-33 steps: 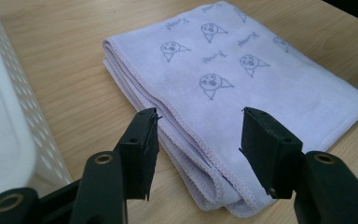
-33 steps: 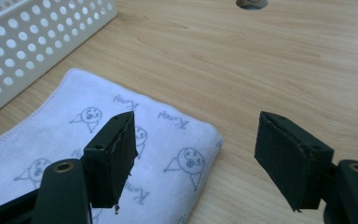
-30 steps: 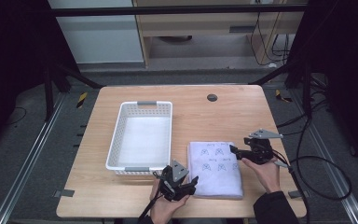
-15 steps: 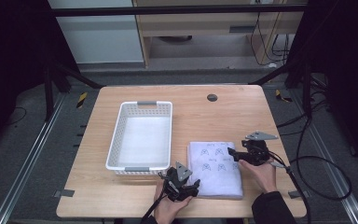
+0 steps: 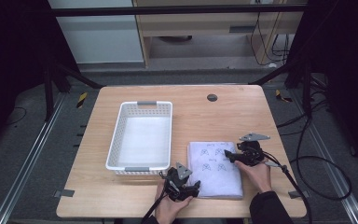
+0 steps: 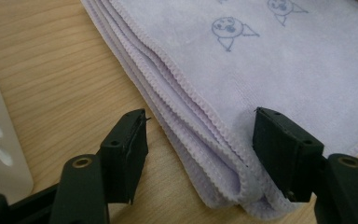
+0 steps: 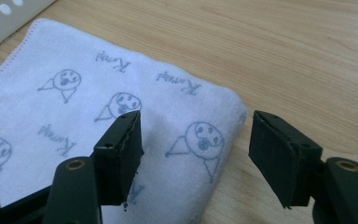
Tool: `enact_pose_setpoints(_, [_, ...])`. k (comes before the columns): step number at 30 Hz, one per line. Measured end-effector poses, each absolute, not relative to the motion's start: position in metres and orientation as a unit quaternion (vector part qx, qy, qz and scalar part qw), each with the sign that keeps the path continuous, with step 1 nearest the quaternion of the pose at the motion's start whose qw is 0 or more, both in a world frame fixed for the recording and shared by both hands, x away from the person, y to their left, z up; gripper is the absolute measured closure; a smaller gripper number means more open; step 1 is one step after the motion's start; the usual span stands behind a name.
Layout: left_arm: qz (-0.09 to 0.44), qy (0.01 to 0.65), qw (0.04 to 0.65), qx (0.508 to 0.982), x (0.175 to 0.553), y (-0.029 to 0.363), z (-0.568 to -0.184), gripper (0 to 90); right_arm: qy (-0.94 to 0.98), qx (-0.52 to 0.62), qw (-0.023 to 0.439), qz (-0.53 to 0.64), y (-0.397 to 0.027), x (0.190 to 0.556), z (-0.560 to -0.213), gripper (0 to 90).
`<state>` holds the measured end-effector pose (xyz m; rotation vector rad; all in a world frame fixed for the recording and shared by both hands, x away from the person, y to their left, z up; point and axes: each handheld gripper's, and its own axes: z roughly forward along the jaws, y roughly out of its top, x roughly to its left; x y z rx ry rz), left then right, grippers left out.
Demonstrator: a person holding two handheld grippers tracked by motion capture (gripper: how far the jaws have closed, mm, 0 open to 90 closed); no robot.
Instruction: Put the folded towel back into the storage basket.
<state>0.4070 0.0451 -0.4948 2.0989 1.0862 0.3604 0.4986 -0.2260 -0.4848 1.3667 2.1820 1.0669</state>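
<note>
Reaching in from the bottom edge of the high view, both hands rest low on the bench (image 5: 121,200), each carrying a claw aimed at the folded towel (image 5: 216,170). The left claw (image 5: 192,187) sits at the towel's lower left corner; its jaws have just been opening and stand spread, the layered corner lying between them with the pads not pressing. The right claw (image 5: 228,157) points toward frame left over the towel's right edge; its jaws have just been closing a little yet remain apart, straddling that edge without pinching. Printed on the pale lilac cloth are small cartoon faces and a cursive word resembling "Kimmy". The towel lies flat, right of the white basket (image 5: 142,135), its long axis running from frame bottom toward frame top.
</note>
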Motion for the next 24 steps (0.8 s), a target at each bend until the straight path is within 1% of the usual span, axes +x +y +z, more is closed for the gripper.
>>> enact_pose_setpoints(10, [0.13,0.43,0.366,0.815,0.408,0.043,-0.497,34.5,0.778,0.485,0.164,0.364,-0.222,0.5,-0.491,39.4])
enact_pose_setpoints(12, [0.119,0.433,0.371,0.813,0.41,0.044,-0.498,37.1,0.778,0.487,0.16,0.363,-0.222,0.501,-0.492,40.1])
enact_pose_setpoints(15, [0.117,0.43,0.373,0.814,0.409,0.044,-0.498,40.1,0.777,0.492,0.151,0.364,-0.223,0.503,-0.494,41.3])
enact_pose_setpoints(20, [0.112,0.433,0.377,0.811,0.408,0.043,-0.498,45.7,0.765,0.508,0.123,0.376,-0.227,0.504,-0.497,43.5])
enact_pose_setpoints(22, [0.11,0.434,0.378,0.81,0.408,0.042,-0.498,48.3,0.764,0.51,0.116,0.378,-0.227,0.505,-0.498,47.0])
enact_pose_setpoints(24, [0.106,0.435,0.381,0.809,0.408,0.042,-0.498,50.0,0.763,0.511,0.114,0.379,-0.227,0.504,-0.498,48.0])
